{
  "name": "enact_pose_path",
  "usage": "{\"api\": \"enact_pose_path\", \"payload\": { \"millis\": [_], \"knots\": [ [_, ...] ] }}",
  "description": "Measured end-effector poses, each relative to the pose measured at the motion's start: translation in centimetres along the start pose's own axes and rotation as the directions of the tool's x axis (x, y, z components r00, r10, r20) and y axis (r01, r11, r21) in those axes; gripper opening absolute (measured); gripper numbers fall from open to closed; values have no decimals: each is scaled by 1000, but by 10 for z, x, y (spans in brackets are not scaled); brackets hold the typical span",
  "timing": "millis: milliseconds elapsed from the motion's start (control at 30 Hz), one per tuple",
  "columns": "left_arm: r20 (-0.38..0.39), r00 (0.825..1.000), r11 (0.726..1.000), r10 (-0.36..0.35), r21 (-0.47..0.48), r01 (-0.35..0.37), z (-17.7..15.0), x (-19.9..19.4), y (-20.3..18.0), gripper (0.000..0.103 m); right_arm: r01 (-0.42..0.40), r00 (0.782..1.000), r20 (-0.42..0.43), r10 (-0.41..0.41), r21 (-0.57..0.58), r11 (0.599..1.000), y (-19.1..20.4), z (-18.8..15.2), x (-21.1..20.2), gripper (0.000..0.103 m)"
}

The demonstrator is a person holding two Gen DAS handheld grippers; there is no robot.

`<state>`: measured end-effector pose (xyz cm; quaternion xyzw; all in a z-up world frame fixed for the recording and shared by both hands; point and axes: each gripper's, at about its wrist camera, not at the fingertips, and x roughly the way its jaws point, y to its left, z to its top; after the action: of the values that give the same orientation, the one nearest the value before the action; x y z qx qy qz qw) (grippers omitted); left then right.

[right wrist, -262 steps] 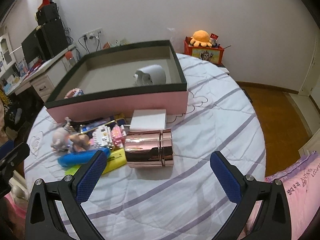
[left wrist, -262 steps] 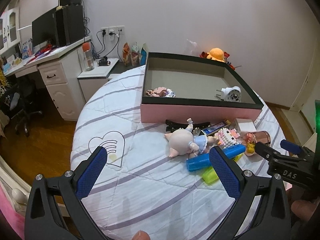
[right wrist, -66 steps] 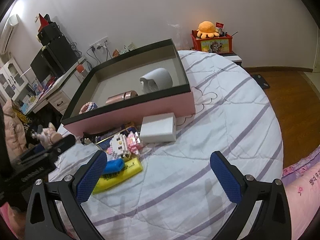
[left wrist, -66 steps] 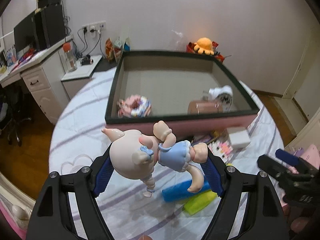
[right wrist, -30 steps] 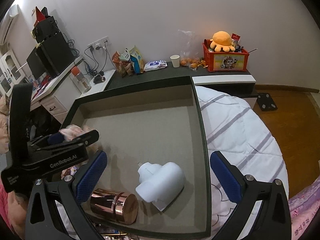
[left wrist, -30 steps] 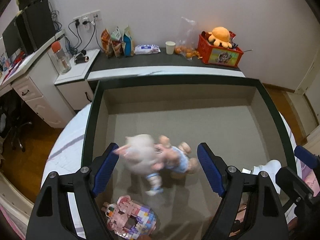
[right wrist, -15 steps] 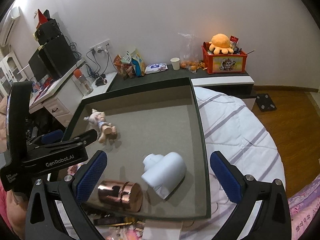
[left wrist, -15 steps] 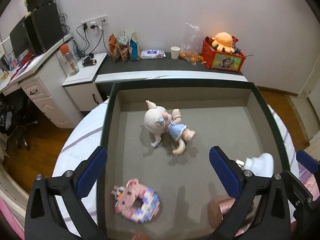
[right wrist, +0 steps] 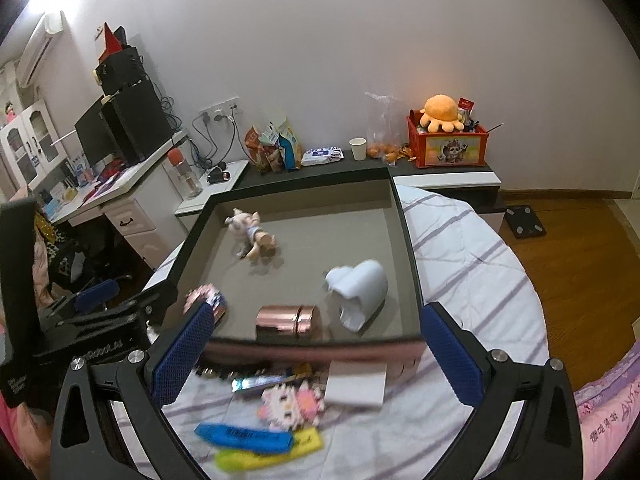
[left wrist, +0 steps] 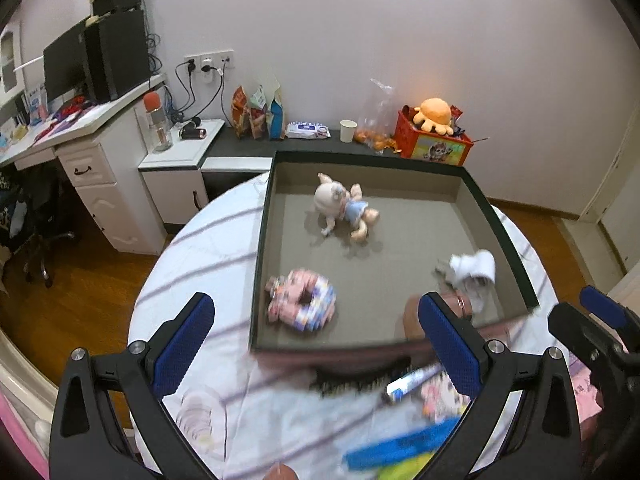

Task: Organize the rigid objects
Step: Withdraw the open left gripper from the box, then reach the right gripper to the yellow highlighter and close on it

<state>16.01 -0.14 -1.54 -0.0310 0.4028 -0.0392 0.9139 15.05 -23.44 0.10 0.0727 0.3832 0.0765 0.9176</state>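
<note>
A pink box with a dark rim (left wrist: 260, 248) (right wrist: 412, 264) stands on the round bed. Inside lie a pig doll (left wrist: 344, 208) (right wrist: 250, 232), a pink block toy (left wrist: 300, 306) (right wrist: 204, 298), a copper cylinder (right wrist: 286, 322) and a white adapter (left wrist: 472, 268) (right wrist: 358, 286). My left gripper (left wrist: 316, 352) is open and empty, above the box's near wall. My right gripper (right wrist: 316, 354) is open and empty over the near wall too. In front of the box lie a blue bar (right wrist: 244, 438), a yellow bar (right wrist: 268, 454), a pink-white block figure (right wrist: 292, 404), a white box (right wrist: 354, 386) and a black comb (left wrist: 360, 378).
The bed has a white quilt with purple stripes (right wrist: 472, 248). Behind it are a dark shelf with snacks, a paper cup (left wrist: 348, 125) and a red crate with an orange plush (left wrist: 434, 136). A white desk (left wrist: 80, 152) stands to the left. Wood floor lies on both sides.
Both grippers have drawn back and down from over the box toward the objects in front of it. The pig doll, dropped by my left gripper a second ago, lies still in the box.
</note>
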Motion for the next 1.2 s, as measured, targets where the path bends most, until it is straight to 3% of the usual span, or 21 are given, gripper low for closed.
{"api": "enact_pose_path", "payload": {
  "millis": [467,700,1200],
  "knots": [
    [46,998,998,-46,-34,47,-99,-53,27,103,14,1000,-16,-15,-24,1000,22,-78,-26,103],
    [61,998,999,-17,-35,20,-114,-52,42,103,16,997,-68,-21,-67,998,40,-98,-7,103],
    [6,1000,994,-21,-106,21,-138,-24,78,103,25,985,-166,-49,-139,990,67,-119,33,103]
  ]
}}
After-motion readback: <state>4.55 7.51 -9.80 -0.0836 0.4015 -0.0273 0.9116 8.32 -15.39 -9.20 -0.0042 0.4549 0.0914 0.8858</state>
